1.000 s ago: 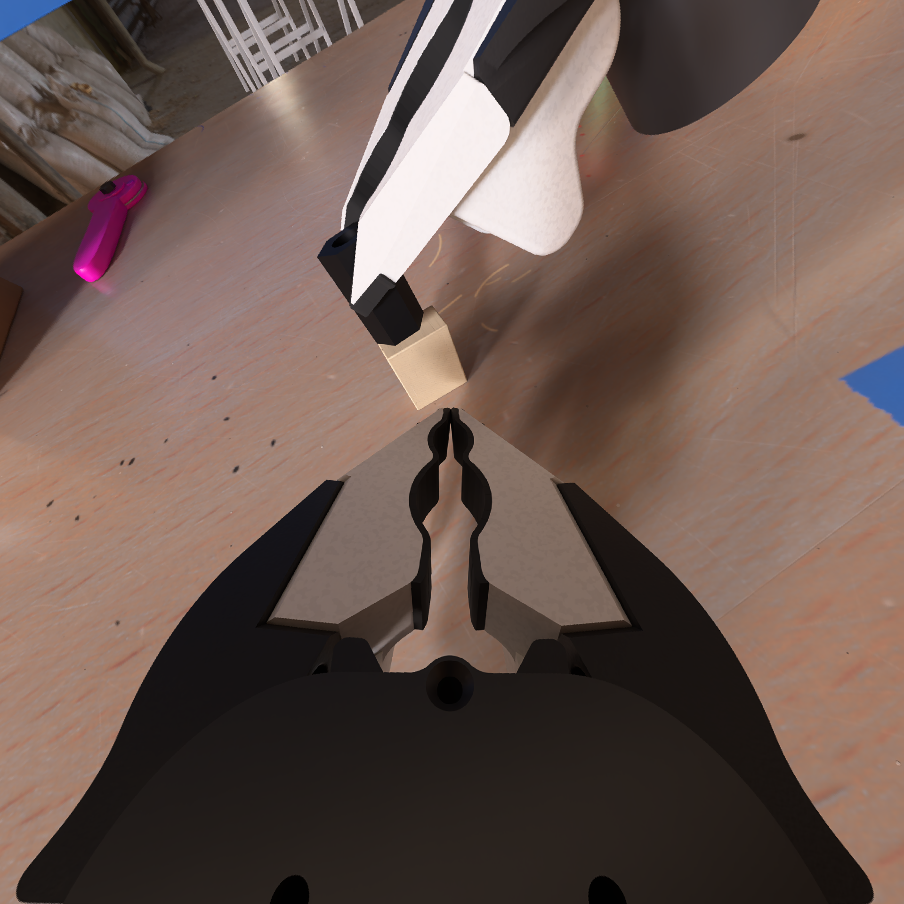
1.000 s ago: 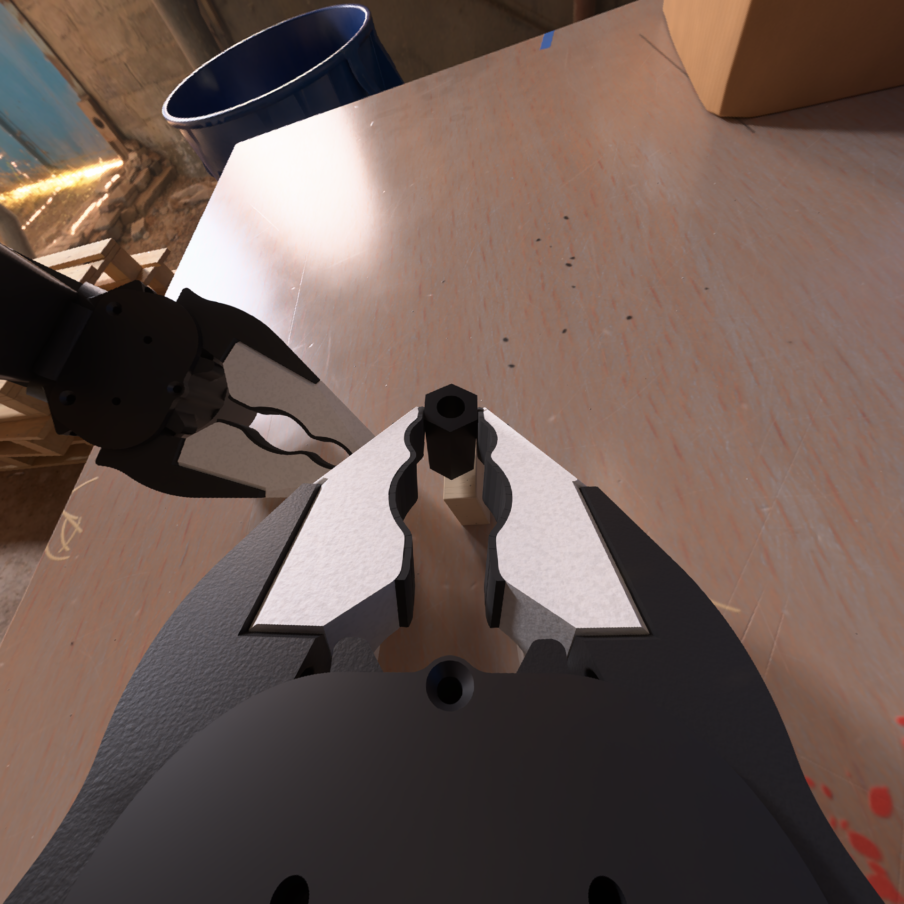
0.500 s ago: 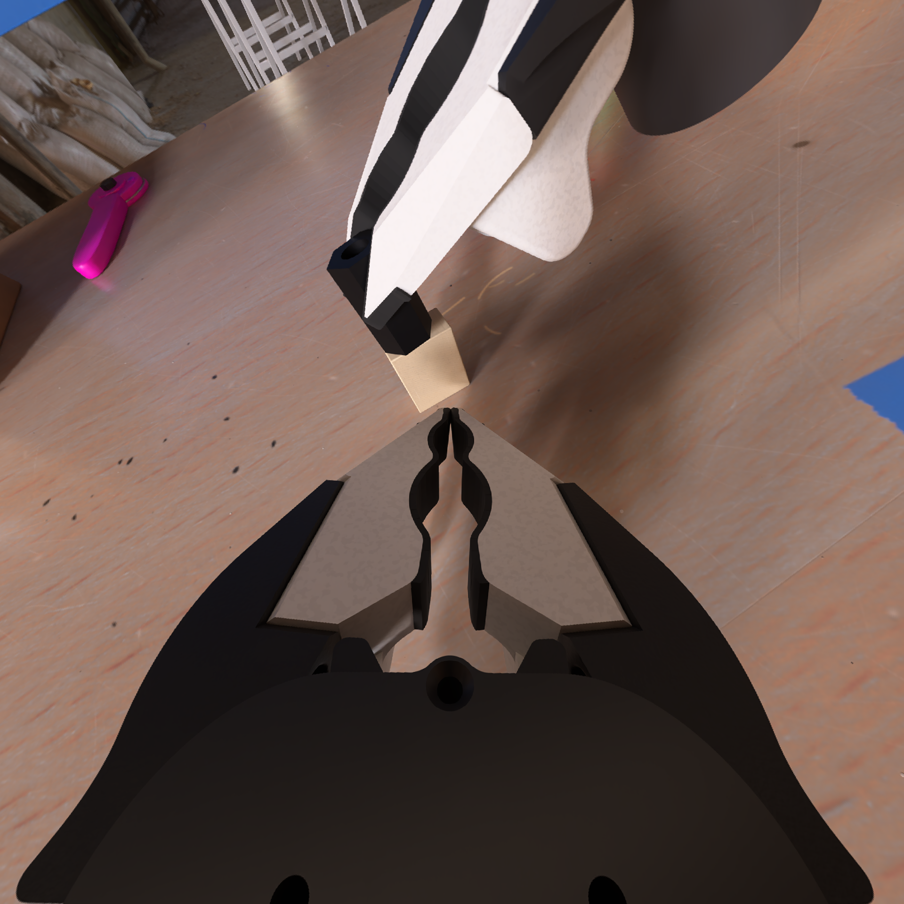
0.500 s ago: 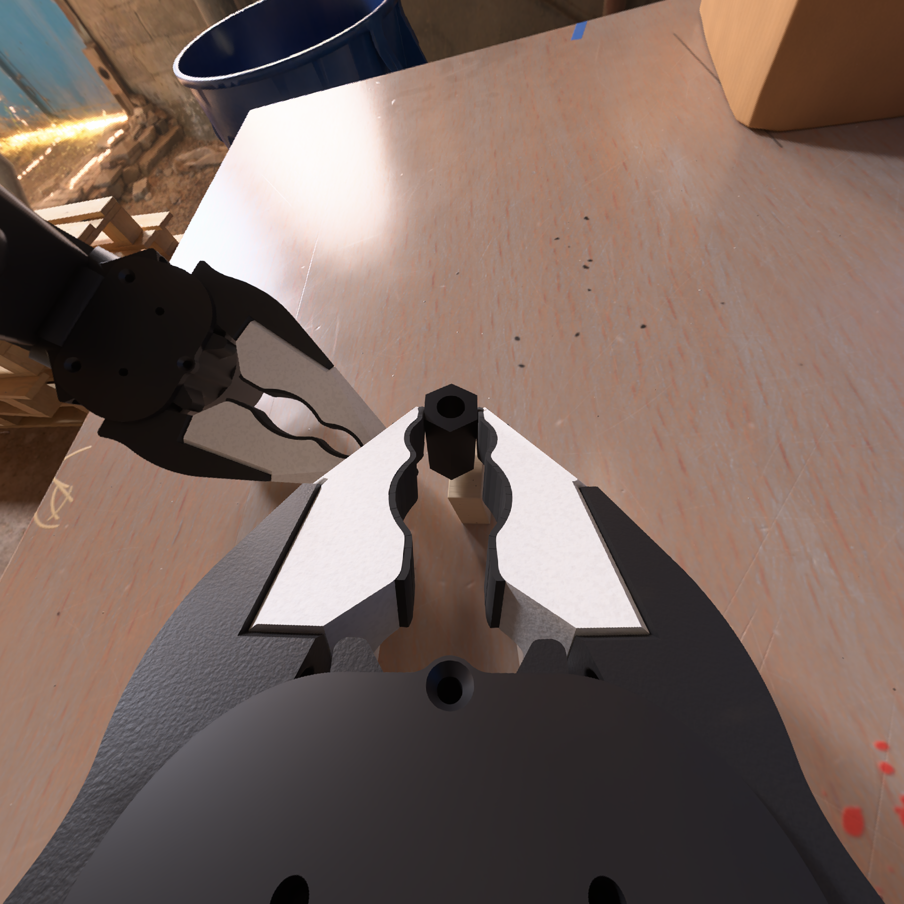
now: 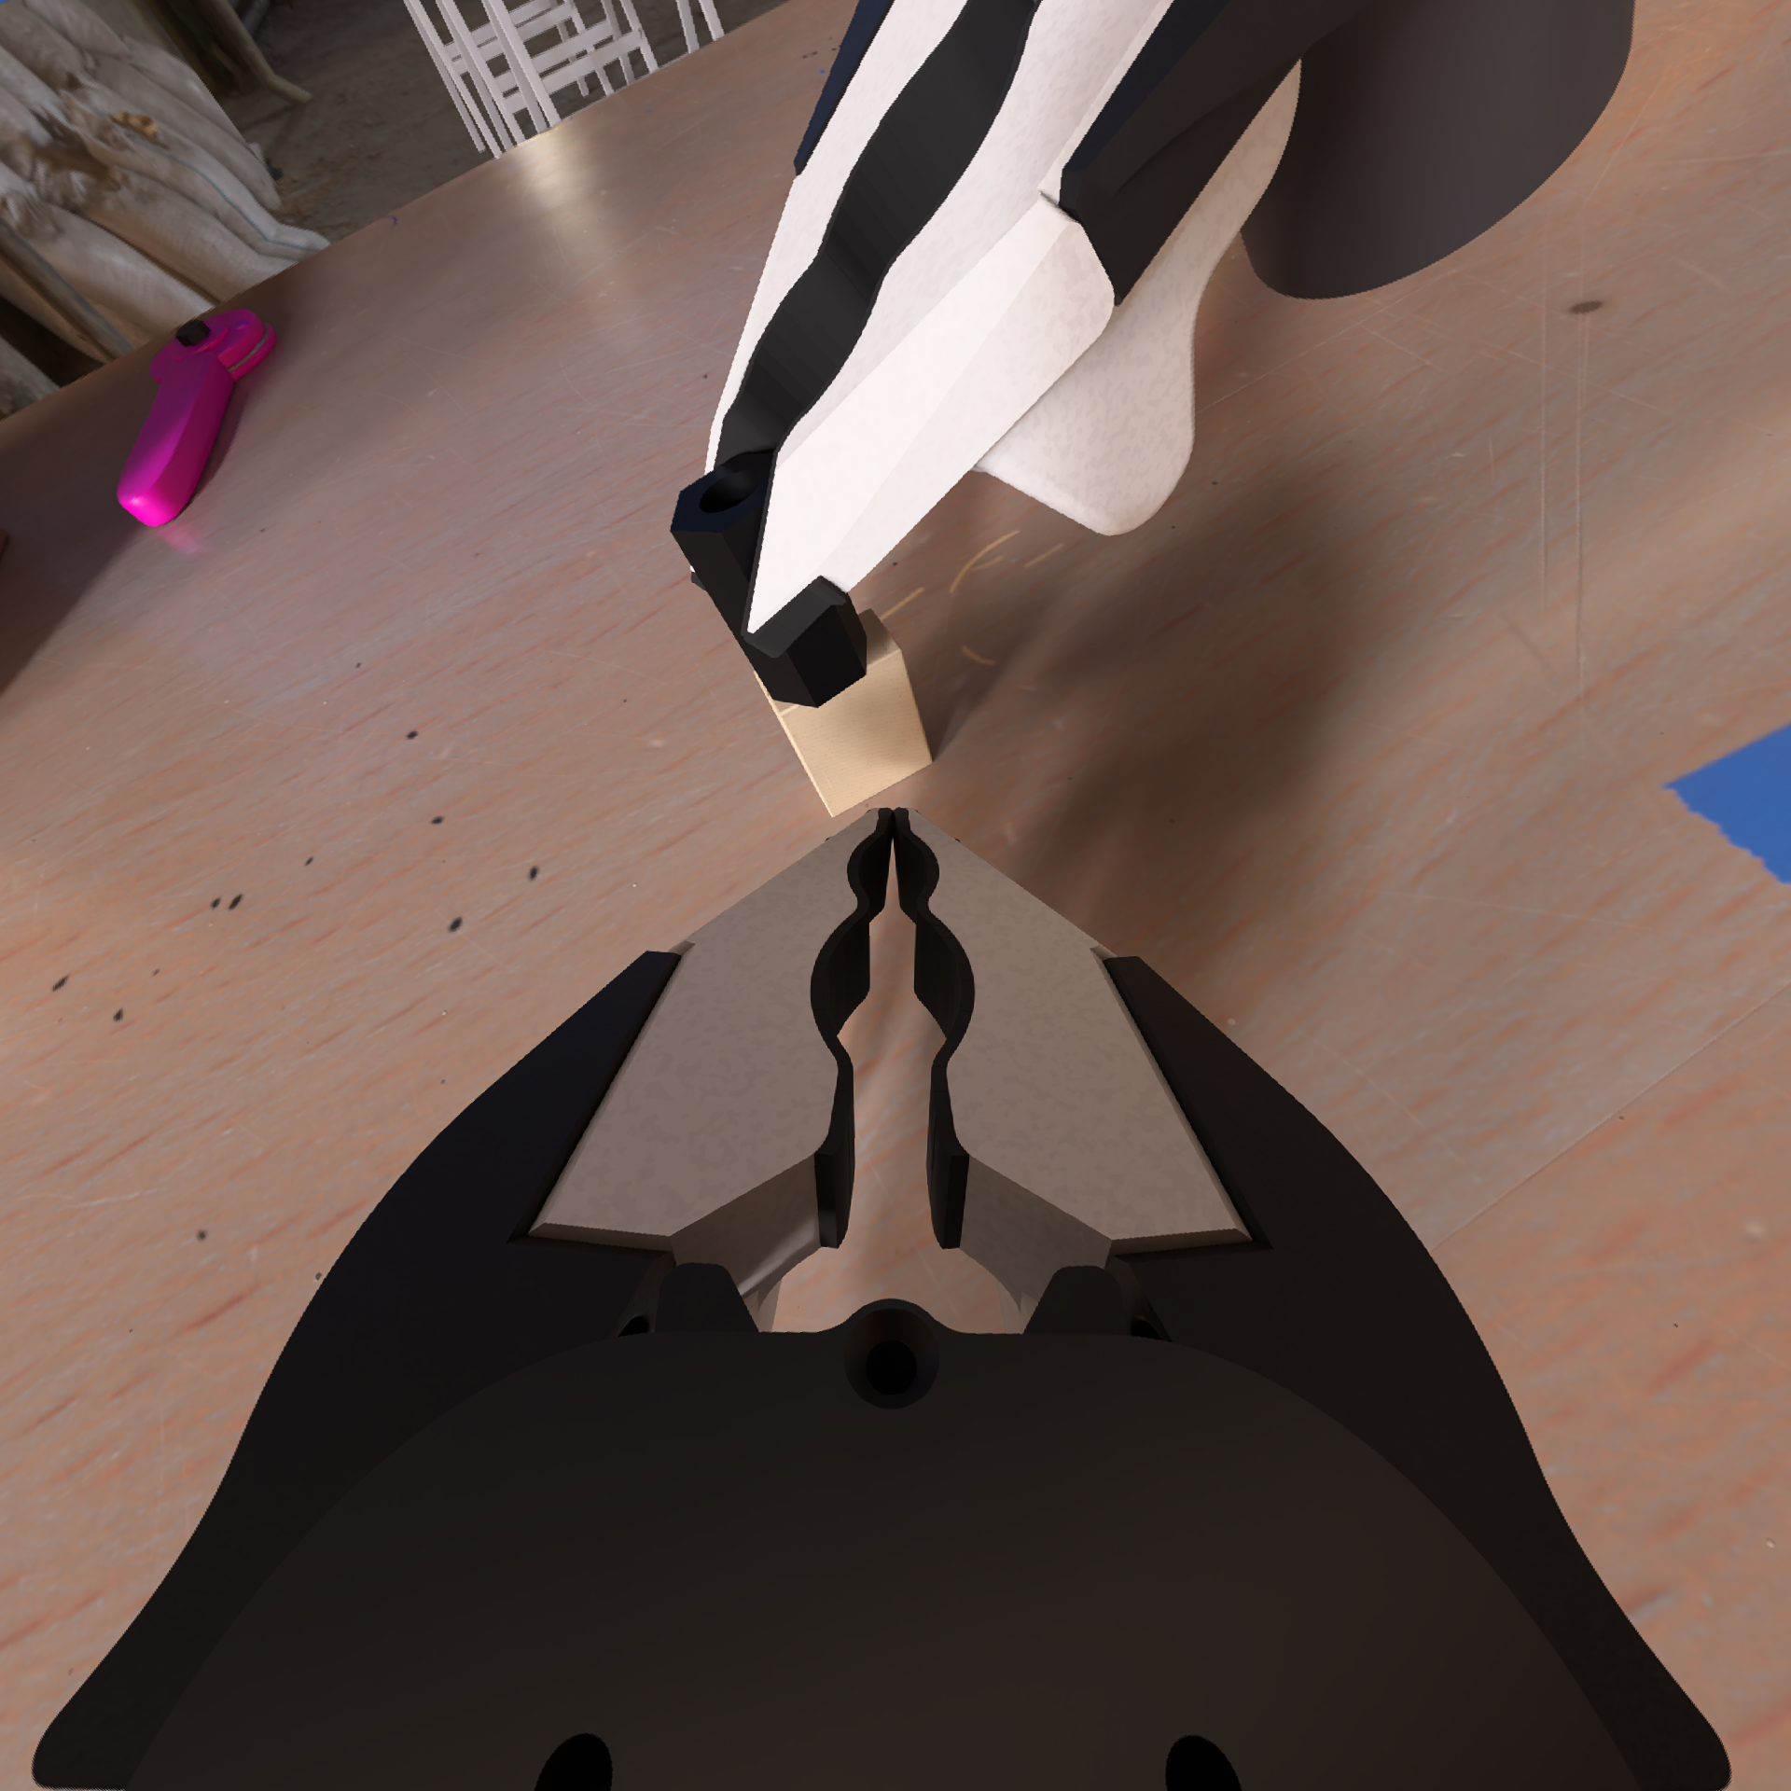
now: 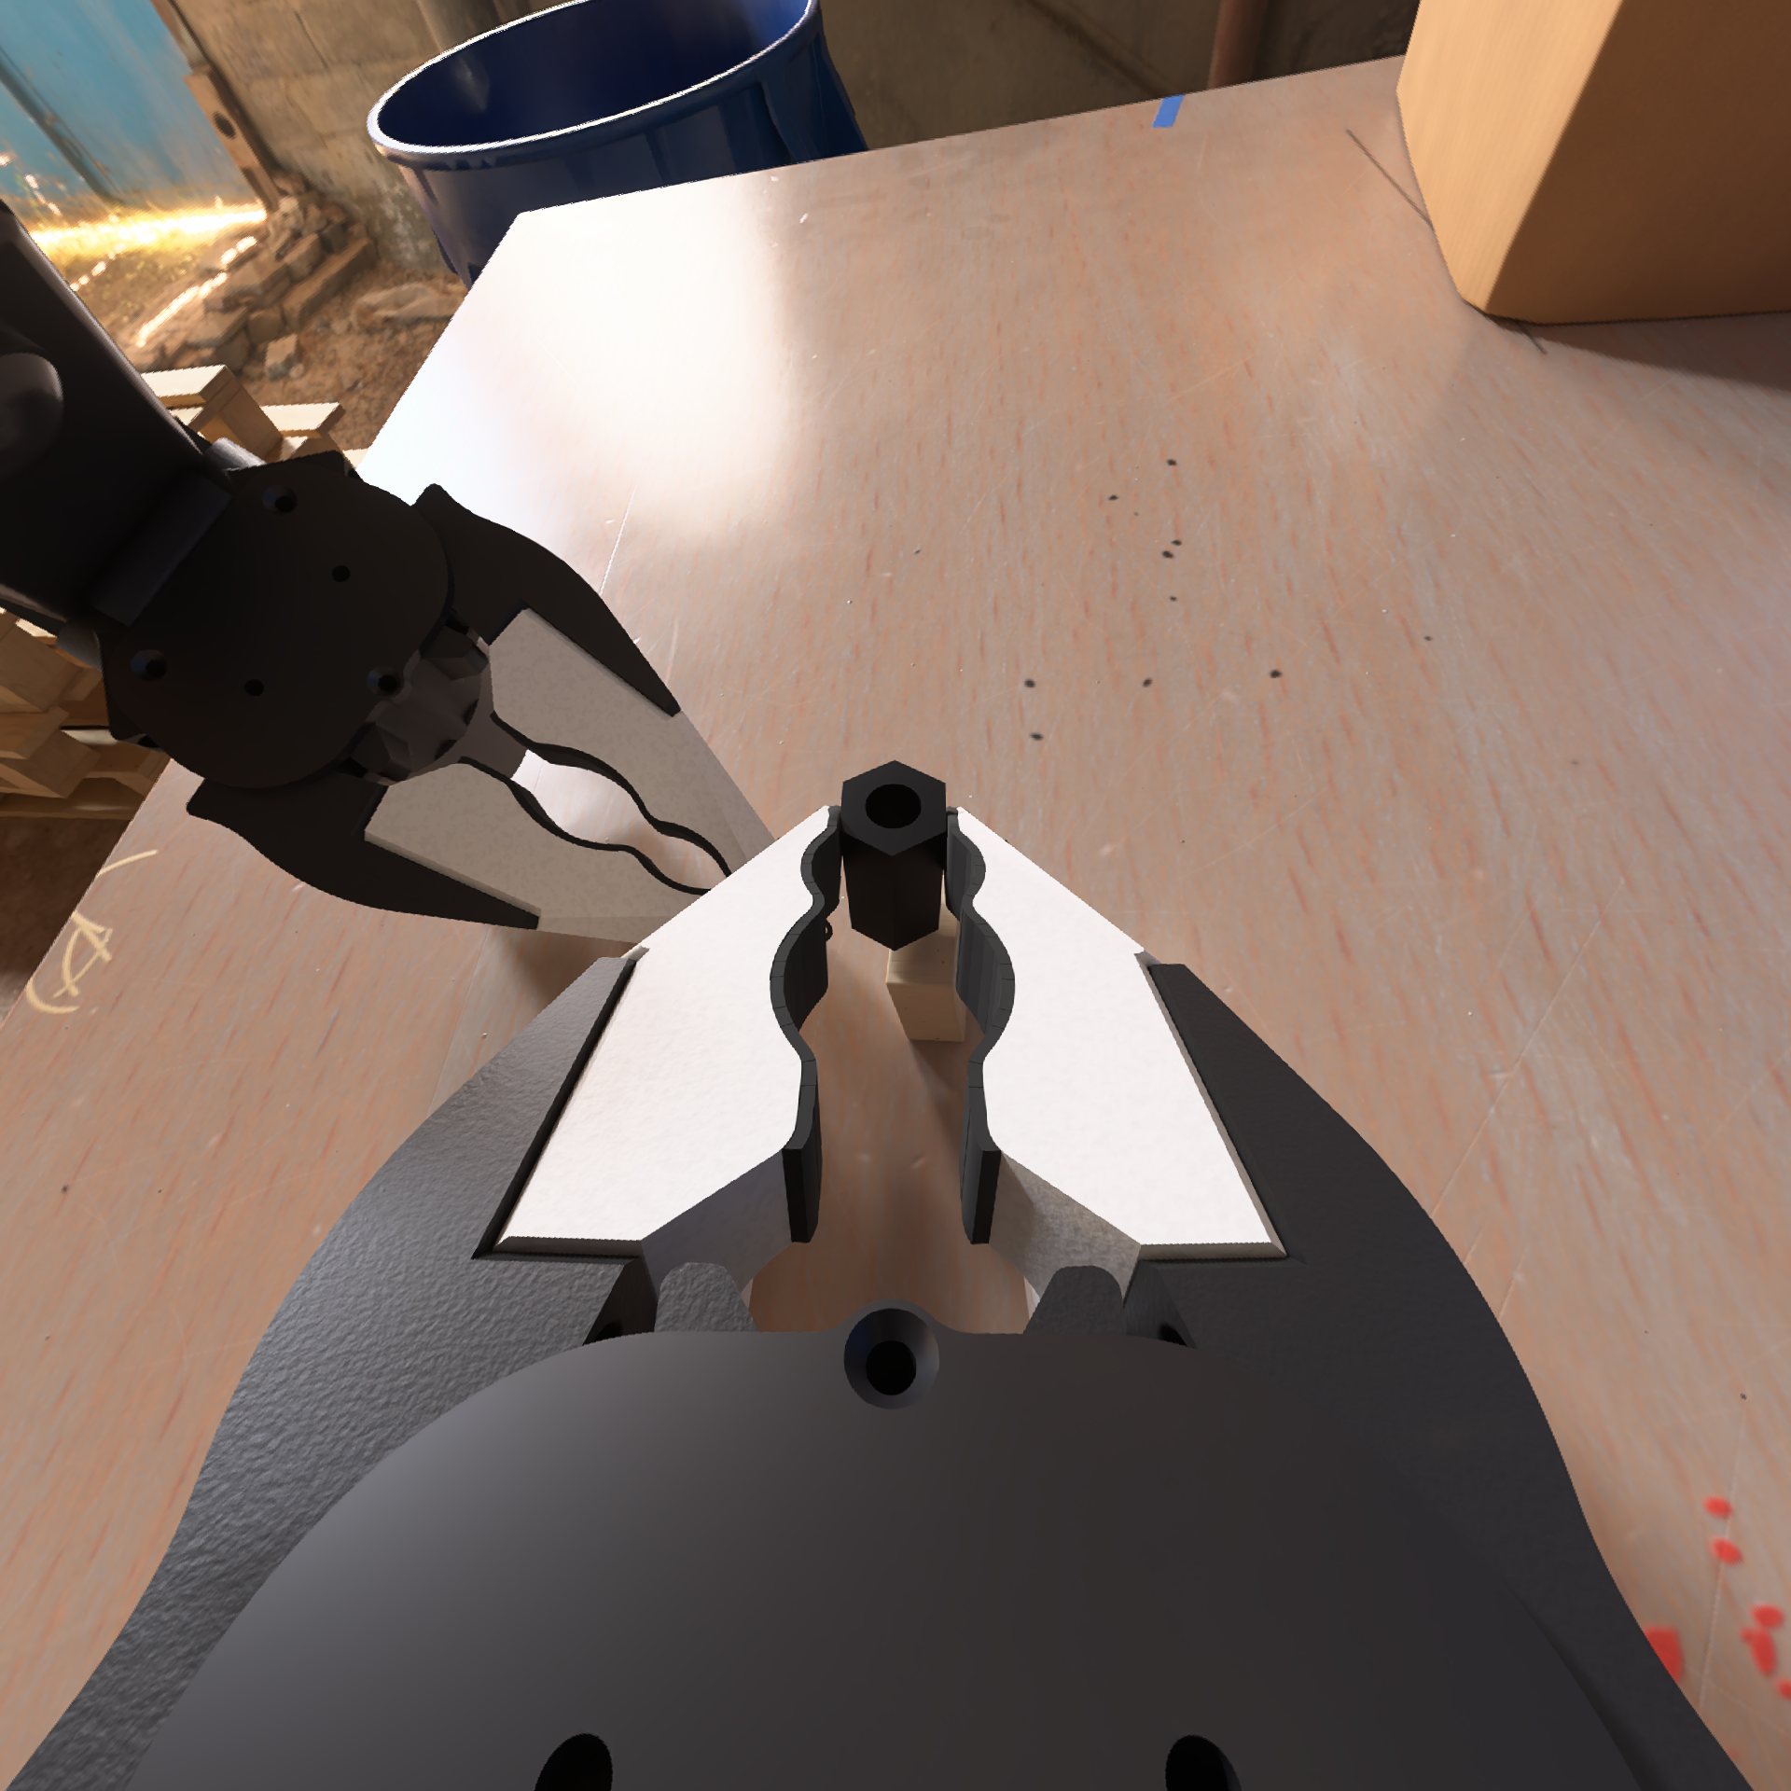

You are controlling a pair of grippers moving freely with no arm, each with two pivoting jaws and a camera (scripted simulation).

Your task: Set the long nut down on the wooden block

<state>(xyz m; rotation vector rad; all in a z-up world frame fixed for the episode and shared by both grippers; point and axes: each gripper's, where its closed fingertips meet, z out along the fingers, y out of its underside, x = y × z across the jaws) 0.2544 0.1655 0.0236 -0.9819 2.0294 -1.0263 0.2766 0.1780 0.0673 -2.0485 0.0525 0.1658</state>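
My right gripper (image 6: 892,824) is shut on the long black hexagonal nut (image 6: 892,858), held upright between its fingertips. The small pale wooden block (image 6: 926,993) stands on the table right under the nut's lower end. In the left wrist view the nut (image 5: 775,601) sits tilted with its lower end at the top of the block (image 5: 858,732); whether they touch is unclear. My left gripper (image 5: 892,819) is shut and empty, its tips just in front of the block. It also shows in the right wrist view (image 6: 678,872), low at the left.
A pink handled tool (image 5: 189,417) lies at the table's far left. A cardboard box (image 6: 1599,155) stands at the far right corner. A dark blue barrel (image 6: 601,126) stands beyond the table's far edge. Blue tape (image 5: 1744,804) marks the right side.
My right gripper has lowered with the nut toward the block's top. The left gripper has stayed shut in front of the block.
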